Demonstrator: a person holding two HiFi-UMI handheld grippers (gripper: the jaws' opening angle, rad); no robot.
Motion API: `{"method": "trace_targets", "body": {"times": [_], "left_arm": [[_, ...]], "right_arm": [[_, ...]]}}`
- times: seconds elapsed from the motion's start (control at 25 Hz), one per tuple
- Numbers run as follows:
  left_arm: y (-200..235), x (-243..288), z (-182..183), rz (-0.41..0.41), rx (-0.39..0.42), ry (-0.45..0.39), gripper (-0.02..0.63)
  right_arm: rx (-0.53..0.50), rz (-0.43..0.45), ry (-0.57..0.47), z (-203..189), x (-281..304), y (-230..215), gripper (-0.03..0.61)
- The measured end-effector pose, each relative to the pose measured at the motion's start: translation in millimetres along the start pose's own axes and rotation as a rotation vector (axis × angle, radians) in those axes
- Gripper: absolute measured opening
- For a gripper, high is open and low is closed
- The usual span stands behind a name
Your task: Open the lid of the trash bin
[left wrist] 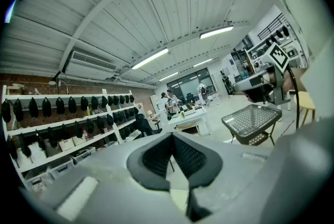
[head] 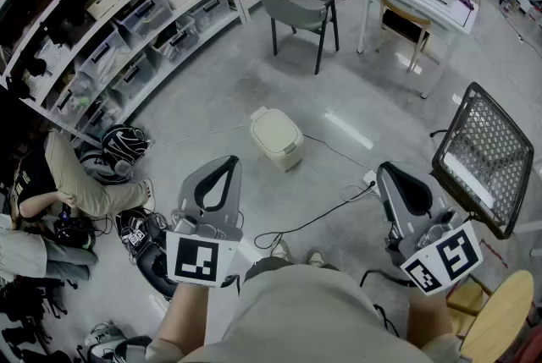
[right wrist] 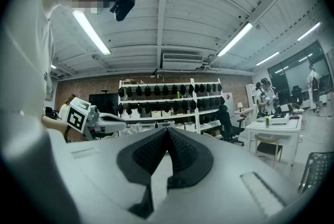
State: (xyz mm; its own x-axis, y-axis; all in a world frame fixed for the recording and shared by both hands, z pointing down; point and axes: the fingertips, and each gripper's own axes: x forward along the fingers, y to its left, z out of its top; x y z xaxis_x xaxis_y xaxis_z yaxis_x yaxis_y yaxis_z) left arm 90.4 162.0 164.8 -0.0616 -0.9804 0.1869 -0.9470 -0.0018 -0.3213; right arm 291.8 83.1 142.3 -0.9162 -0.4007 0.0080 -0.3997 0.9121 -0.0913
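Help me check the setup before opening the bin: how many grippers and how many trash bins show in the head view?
Grippers: 2, the left gripper and the right gripper, both shut and empty.
Trash bins: 1, the trash bin, with its lid down.
Total: 3.

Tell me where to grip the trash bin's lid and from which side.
Grip the lid by its near-right edge, from above: it lies shut and flat on the trash bin, and the small tab at its far-left end may be the hinge.
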Motion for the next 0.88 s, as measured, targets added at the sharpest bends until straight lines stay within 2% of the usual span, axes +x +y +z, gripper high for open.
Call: {"method": "trace_targets", "body": {"times": [0.52, 0.88], "left_arm": [[-16, -6, -2, 0.017, 0.007, 0.018, 0.003], [0, 12, -5, 0.014, 0.018, 0.012, 0.003]], "right_arm": [[0.037, 0.038, 0.000, -16, -6, -5, 0.003], [0.039, 0.041, 0.016, -26, 23, -11, 0.003]]}}
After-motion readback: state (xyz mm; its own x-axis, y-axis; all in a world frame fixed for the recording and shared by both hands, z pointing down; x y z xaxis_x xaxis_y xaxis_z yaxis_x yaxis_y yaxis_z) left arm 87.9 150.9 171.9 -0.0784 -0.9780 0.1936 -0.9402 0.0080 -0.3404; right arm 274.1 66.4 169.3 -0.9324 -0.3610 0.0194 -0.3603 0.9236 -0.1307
